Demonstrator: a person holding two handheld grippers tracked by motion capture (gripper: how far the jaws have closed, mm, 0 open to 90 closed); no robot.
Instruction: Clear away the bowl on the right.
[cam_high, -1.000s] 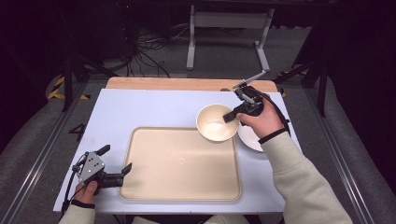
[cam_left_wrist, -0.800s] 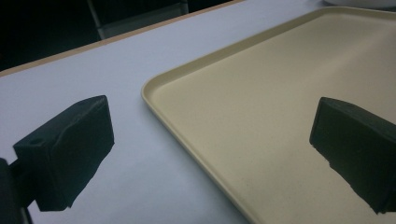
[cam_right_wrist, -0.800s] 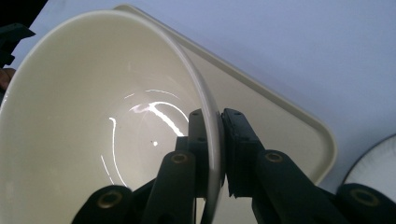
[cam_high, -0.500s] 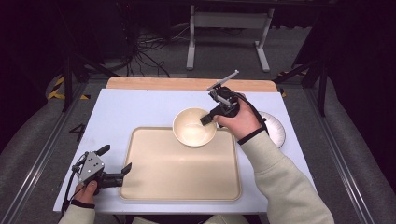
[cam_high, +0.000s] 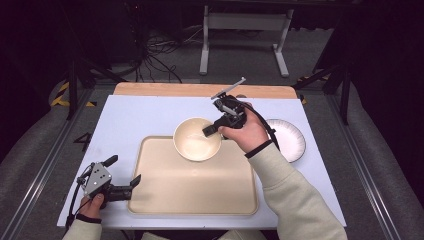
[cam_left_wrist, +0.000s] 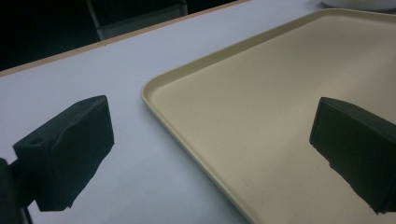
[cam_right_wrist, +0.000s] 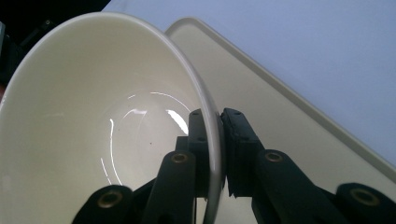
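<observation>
Tray at table centre; bowl over its 12 o'clock edge; plate at 3 o'clock

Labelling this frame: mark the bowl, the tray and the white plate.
bowl (cam_high: 192, 142): high view, inside bottom.
tray (cam_high: 200, 192): high view, bare floor.
white plate (cam_high: 289, 139): high view, middle of its face.

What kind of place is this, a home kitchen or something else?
Probably a lab or recording studio, not a kitchen: a covered table holding just a tray, bowl and plate, loose cables on the floor, and a metal stand behind.
</observation>
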